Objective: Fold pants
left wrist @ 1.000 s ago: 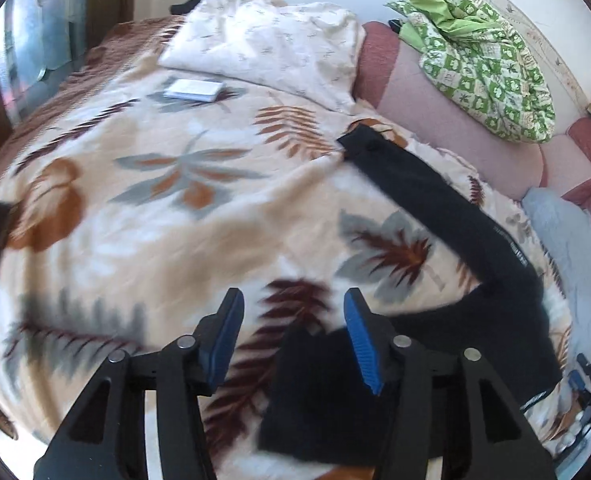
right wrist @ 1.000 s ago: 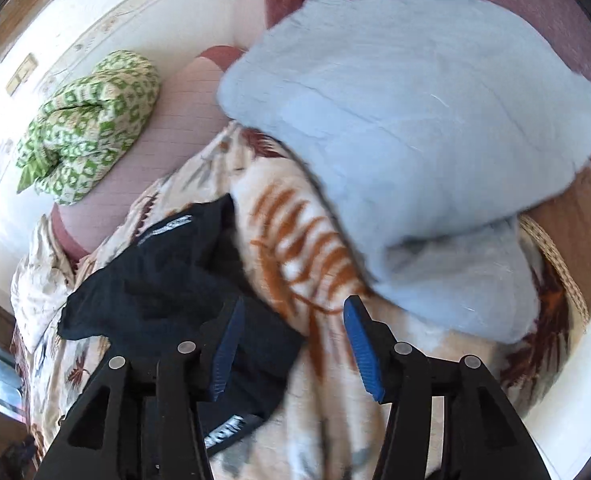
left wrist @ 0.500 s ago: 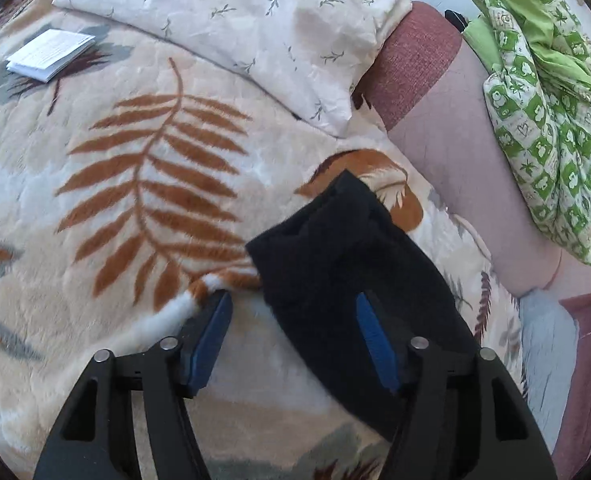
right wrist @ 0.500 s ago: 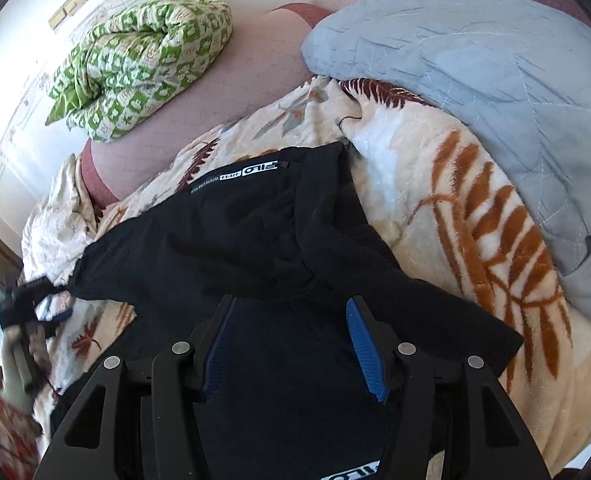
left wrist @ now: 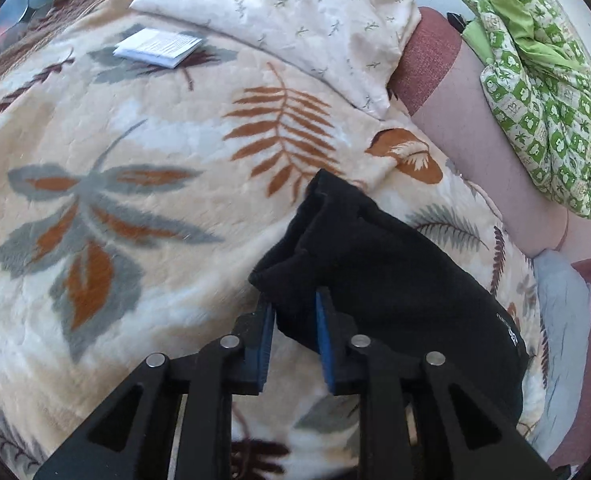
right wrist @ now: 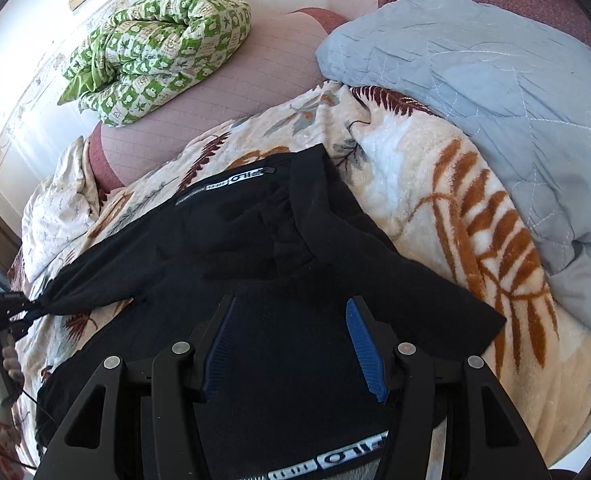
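Black pants (right wrist: pixel 287 264) lie on a leaf-patterned blanket (left wrist: pixel 135 184), with the waistband near the right gripper. My left gripper (left wrist: pixel 293 312) is shut on the hem end of a pant leg (left wrist: pixel 335 240) and holds it bunched just above the blanket. That gripper also shows at the far left of the right wrist view (right wrist: pixel 7 312), pulling the leg out. My right gripper (right wrist: pixel 291 320) is open and empty, hovering over the seat of the pants.
A white floral pillow (left wrist: pixel 295 12) and a small booklet (left wrist: pixel 159 46) lie at the far side. A green patterned quilt (right wrist: pixel 159 52) sits on a pink bolster (right wrist: pixel 231 92). A light blue quilt (right wrist: pixel 495 100) lies right of the pants.
My left gripper closed on the pant-leg hem and lifted it slightly. My right gripper stayed open over the pants, shifting slightly closer.
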The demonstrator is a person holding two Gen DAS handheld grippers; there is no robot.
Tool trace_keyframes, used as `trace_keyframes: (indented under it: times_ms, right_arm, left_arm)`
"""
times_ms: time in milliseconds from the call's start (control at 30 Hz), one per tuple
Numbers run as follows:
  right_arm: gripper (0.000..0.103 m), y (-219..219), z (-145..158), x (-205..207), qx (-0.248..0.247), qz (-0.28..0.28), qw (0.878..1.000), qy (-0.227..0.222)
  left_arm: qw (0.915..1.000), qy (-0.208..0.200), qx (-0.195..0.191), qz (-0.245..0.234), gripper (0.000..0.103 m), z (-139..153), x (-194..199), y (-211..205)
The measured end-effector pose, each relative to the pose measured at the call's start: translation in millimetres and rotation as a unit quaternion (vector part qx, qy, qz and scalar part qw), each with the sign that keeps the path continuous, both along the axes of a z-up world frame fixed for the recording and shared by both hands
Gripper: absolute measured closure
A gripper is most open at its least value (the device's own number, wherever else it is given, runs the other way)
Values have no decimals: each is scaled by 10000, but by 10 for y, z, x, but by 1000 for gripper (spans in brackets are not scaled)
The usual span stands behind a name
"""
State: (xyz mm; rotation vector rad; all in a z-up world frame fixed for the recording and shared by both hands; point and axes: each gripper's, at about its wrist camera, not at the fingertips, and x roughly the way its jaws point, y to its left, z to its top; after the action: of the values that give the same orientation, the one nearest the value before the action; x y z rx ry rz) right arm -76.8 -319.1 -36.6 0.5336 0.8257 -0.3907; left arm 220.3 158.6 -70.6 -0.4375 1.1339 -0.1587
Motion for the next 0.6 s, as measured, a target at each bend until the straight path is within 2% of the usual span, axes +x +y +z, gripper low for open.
trace_keyframes:
  times_ms: [67,167,200,267,367,467,600]
  right_arm:
    - [43,31,14,-28,53,93,9999,38]
    - [43,43,67,-30,52,253,9996,67]
    - [43,36,86,-10,36,293,9995,83]
    - [42,-13,130,89,-4,434,9989,148]
    - [40,-167,162,448,15,790,9964,304]
    - [40,-275,169,942,-243,1094,9927,451]
    - [39,-350,31,1733,-92,1702,9820,817]
  left_arm:
    - [9997,120,25,187,74,-14,-119,220]
    - [9998,8,55,205,74,95,-279,509]
    - [9997,-92,122,177,73,159,-317,564]
    - [9980,-382,500,26,63,310,-313,573]
    - [9920,-710,1013,-267,56,439,-167,419]
    - [9909,-745,972,-558,54,379,95,183]
    - [9900,-650,962,-797,54,174,450,-98]
